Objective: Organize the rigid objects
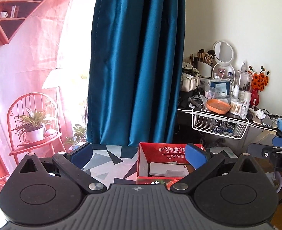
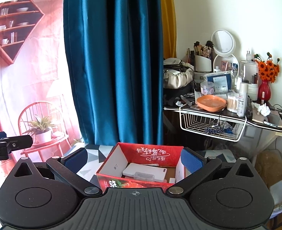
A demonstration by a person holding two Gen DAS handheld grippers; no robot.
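Red cardboard box [image 2: 141,164] with white lettering on its inner wall sits open-topped on a table covered in a grey, black and white geometric-patterned cloth [image 1: 106,159], and inside it lie a flat white rectangular case [image 2: 144,171] and a small clear plastic container [image 2: 143,176] resting against it. Left gripper [image 1: 139,156] hovers above the near-left side of the box with its blue-padded fingers spread wide, holding nothing. Right gripper [image 2: 134,158] hangs over the box, its fingers likewise spread apart and empty, one on each side of the box in its own view. Behind the table hangs a teal satin curtain [image 2: 114,67]; to the right stands a cluttered dark dressing table [image 2: 256,119] bearing an orange dish [image 2: 210,102].
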